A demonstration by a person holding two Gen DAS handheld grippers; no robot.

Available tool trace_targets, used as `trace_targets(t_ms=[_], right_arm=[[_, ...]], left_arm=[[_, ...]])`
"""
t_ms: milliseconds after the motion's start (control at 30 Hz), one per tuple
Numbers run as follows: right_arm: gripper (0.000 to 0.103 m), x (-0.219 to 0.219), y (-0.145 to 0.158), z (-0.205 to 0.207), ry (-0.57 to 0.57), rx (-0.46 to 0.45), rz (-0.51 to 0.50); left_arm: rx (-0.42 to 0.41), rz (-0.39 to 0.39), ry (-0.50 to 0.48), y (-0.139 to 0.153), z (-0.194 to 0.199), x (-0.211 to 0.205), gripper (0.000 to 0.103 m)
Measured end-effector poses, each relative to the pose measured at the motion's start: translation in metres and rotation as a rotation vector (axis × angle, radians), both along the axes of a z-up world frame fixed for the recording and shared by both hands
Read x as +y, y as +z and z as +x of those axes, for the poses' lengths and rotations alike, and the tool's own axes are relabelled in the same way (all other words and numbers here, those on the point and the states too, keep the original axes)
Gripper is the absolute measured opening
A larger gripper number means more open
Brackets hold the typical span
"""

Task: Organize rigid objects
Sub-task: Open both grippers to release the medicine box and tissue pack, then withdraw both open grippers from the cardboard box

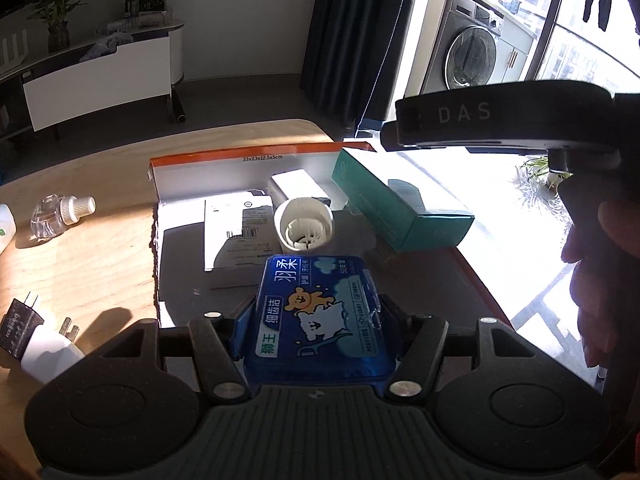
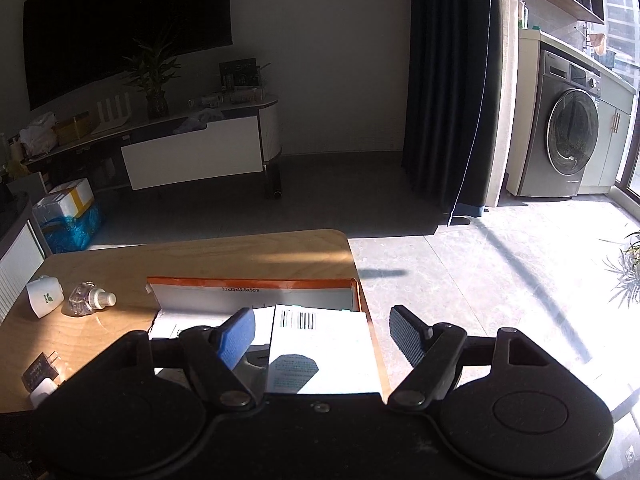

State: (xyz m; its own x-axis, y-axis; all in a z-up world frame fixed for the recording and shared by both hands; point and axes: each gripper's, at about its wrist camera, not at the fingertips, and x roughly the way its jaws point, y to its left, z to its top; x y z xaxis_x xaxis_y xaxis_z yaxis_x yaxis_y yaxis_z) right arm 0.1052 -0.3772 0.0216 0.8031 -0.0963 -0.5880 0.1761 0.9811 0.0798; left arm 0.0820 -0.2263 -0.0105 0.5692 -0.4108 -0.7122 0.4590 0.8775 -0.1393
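left claw [image 1: 316,320] grips blue box [image 1: 318,316] | right claw [image 2: 322,334] open

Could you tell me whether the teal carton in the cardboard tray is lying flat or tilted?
Tilted: the teal carton leans with its far end raised on the cardboard tray wall.

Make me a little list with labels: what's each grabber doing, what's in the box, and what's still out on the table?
left gripper: shut on blue floss-pick box
right gripper: open, above teal carton
cardboard tray: holds teal carton, white round cap, white flat packet
wooden table: clear refill bottle, two plug adapters
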Motion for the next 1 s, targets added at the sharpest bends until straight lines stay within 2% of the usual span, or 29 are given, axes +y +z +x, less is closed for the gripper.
trace_targets(t_ms=[67, 133, 267, 600, 1000], right_arm=[[0.088, 0.001, 0.002, -0.007, 0.001, -0.001, -0.006], [0.088, 0.002, 0.005, -0.014, 0.004, -0.010, -0.004], [0.088, 0.005, 0.012, -0.023, 0.013, -0.023, -0.003], [0.089, 0.022, 0.016, -0.037, 0.033, -0.021, 0.015], [0.090, 0.045, 0.013, -0.046, 0.066, -0.002, 0.038]], left_arm=[[-0.002, -0.007, -0.011, 0.001, -0.002, -0.002, 0.064], [-0.007, -0.018, -0.016, 0.002, -0.004, -0.003, 0.070], [-0.016, -0.019, -0.007, 0.006, -0.007, 0.000, 0.071], [-0.034, 0.026, 0.116, 0.023, -0.008, 0.031, 0.086], [-0.052, 0.045, 0.206, 0.030, -0.010, 0.068, 0.091]])
